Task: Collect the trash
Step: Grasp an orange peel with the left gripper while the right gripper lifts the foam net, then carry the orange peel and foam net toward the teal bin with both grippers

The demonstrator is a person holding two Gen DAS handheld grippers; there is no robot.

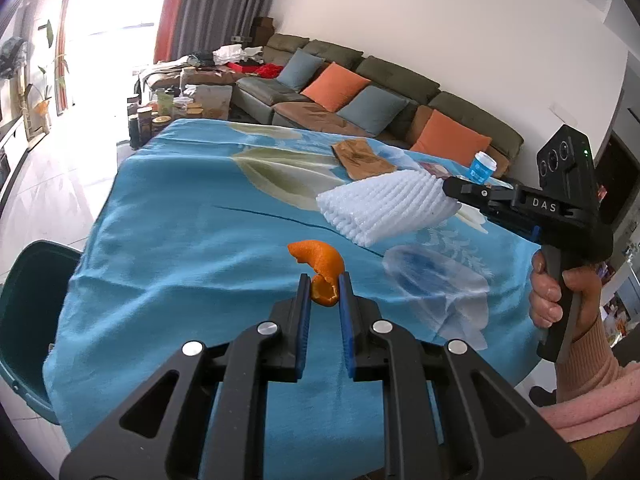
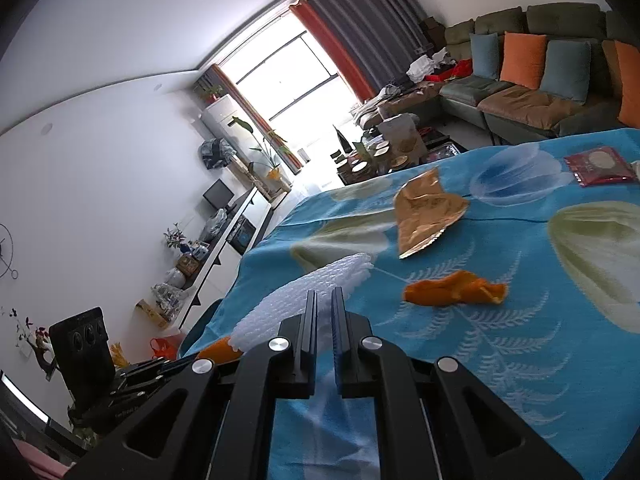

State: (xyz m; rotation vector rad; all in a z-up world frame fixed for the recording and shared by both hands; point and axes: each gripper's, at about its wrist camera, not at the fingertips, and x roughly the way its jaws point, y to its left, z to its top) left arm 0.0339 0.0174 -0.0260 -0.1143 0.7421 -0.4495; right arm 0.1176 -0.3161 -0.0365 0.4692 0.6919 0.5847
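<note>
My left gripper [image 1: 324, 280] is shut on a curled orange peel [image 1: 320, 258], held just above the blue flowered tablecloth [image 1: 180, 240]. To the right, my right gripper [image 1: 447, 189] is shut on a white foam fruit net [image 1: 376, 210] that hangs over the table. In the right wrist view the right gripper [image 2: 325, 295] pinches the net [image 2: 280, 308] by its near edge. A second orange peel [image 2: 456, 288] lies loose on the cloth [image 2: 520, 360], to the right of the net. The held peel [image 2: 220, 350] shows at the lower left.
A dark green bin [image 1: 28, 308] stands off the table's left edge. On the cloth lie a crumpled brown bag [image 1: 360, 158], a blue-and-white cup [image 1: 482, 166] and a red packet [image 2: 600, 166]. A person's hand [image 1: 560, 296] grips the right tool. A sofa stands behind.
</note>
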